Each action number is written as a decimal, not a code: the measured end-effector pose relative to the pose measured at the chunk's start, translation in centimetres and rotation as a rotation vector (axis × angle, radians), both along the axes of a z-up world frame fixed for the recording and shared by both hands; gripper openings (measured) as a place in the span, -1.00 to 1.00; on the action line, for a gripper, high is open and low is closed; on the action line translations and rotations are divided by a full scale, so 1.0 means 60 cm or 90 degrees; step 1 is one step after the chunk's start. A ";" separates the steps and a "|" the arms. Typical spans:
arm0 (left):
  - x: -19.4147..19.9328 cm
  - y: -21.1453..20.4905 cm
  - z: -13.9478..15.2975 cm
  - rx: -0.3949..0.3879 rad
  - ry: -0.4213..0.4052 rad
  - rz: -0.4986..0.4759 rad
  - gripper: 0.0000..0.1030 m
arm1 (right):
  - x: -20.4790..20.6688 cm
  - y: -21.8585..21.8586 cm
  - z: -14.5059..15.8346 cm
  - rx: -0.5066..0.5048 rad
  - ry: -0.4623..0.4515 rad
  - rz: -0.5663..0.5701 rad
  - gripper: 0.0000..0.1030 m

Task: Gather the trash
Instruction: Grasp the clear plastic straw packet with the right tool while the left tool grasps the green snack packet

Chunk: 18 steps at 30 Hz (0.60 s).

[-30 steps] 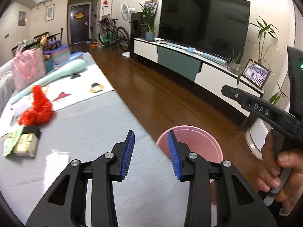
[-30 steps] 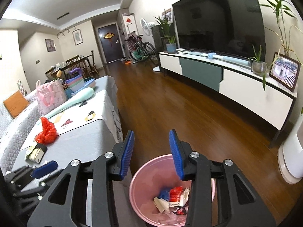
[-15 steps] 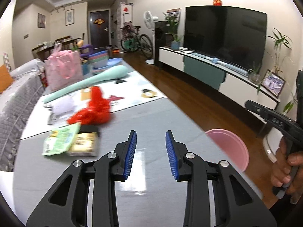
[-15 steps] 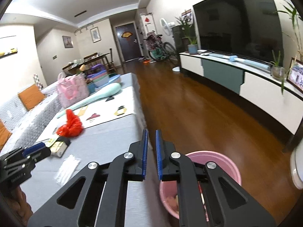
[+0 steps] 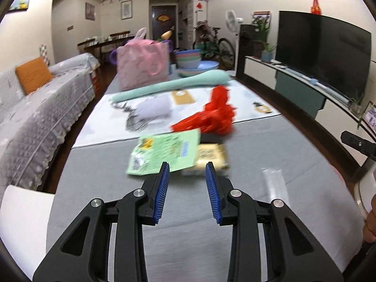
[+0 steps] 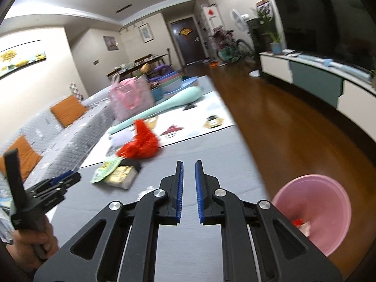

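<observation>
The grey-covered table [image 5: 270,145] fills my lower field in both views; the pink bin [image 6: 312,211] stands on the wood floor off the table's edge, at 4 o'clock in the right wrist view, with a few scraps showing inside it. On the table, the trash sits in 1 cluster at 12 o'clock from my left gripper [image 5: 187,188]: a crumpled red bag [image 5: 211,117] farthest, then a flat green packet [image 5: 164,151] lying partly over a small yellow box [image 5: 210,156], and a clear wrapper [image 5: 275,183] alone at 2 o'clock, near the table's bin-side edge.

My left fingers are spread wide and hold nothing; their tips hover just short of the green packet's near edge. My right gripper [image 6: 188,188] is nearly closed, a narrow slit between the pads, and empty; it hangs over bare cloth, with the cluster at 10 o'clock.

I judge the step to be the reach for the next piece with my left. To do it well: lower the pads close to the cloth, straddle the packet's near edge, and close on that alone; it is thin and slippery, so a shallow pinch may slide off, and a deep one may drag the box along; the views are blurred, so I should settle before closing.
</observation>
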<state>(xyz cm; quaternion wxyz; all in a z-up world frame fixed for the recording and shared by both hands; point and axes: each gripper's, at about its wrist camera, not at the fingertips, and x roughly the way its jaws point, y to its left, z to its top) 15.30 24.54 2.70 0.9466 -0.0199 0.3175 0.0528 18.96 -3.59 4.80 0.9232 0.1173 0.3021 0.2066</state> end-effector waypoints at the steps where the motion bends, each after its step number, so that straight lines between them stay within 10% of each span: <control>1: 0.000 0.009 -0.006 0.003 0.005 0.004 -0.38 | 0.001 0.019 -0.004 -0.002 0.005 0.010 -0.76; 9: 0.016 0.035 -0.045 0.041 0.052 0.012 0.05 | 0.006 0.129 -0.055 -0.040 0.070 0.052 -0.34; 18: 0.061 0.034 -0.065 0.066 0.102 0.016 0.09 | 0.030 0.172 -0.096 -0.087 0.136 0.059 -0.22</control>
